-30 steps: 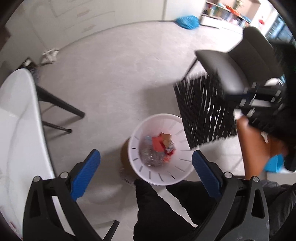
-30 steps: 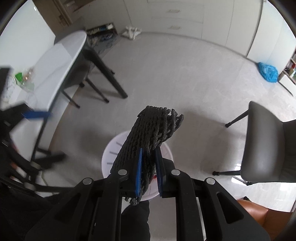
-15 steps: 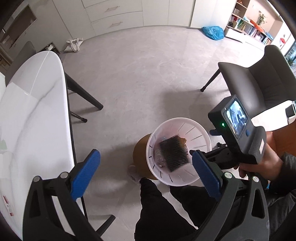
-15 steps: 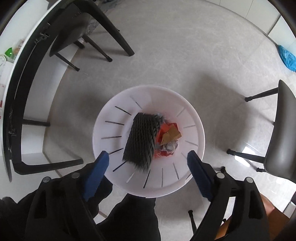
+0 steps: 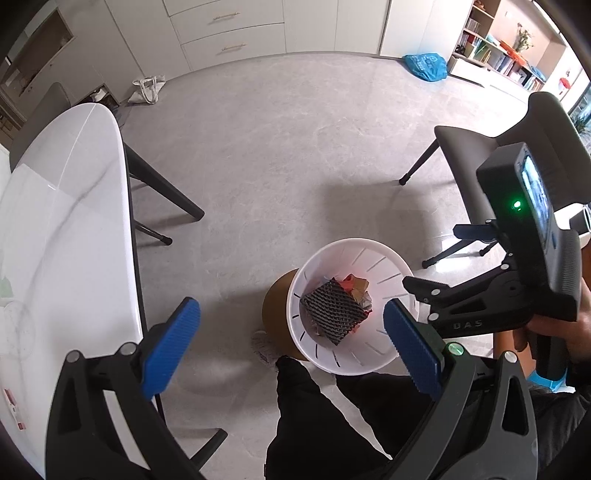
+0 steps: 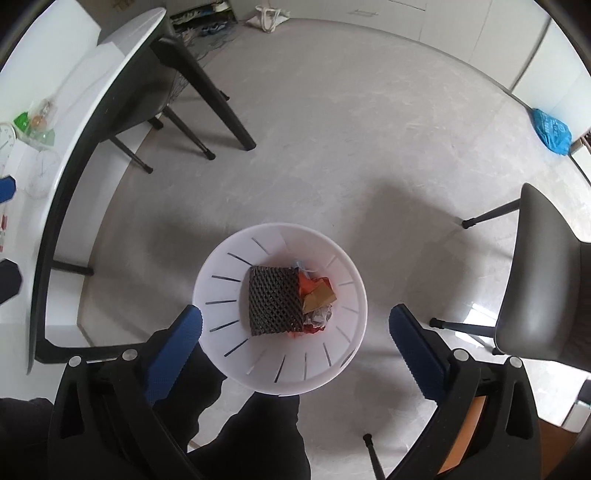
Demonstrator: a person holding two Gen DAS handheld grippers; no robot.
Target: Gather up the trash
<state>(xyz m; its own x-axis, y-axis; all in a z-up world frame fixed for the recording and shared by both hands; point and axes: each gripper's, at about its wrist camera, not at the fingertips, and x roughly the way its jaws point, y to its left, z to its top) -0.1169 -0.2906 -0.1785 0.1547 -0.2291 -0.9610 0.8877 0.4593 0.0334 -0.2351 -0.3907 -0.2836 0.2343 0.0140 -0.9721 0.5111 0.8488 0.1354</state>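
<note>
Both empty: right hand-held gripper (image 6: 295, 332) spread wide above white bin (image 6: 221, 266); black mesh sheet (image 6: 273, 301) lies inside at 12 o'clock. Left hand-held gripper (image 5: 291, 343) likewise apart, free for more trash.

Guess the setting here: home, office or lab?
Most likely a home dining or living area: a white dining table with dark chairs, built-in drawers and cabinets along the wall, and a bookshelf in the far corner.
</note>
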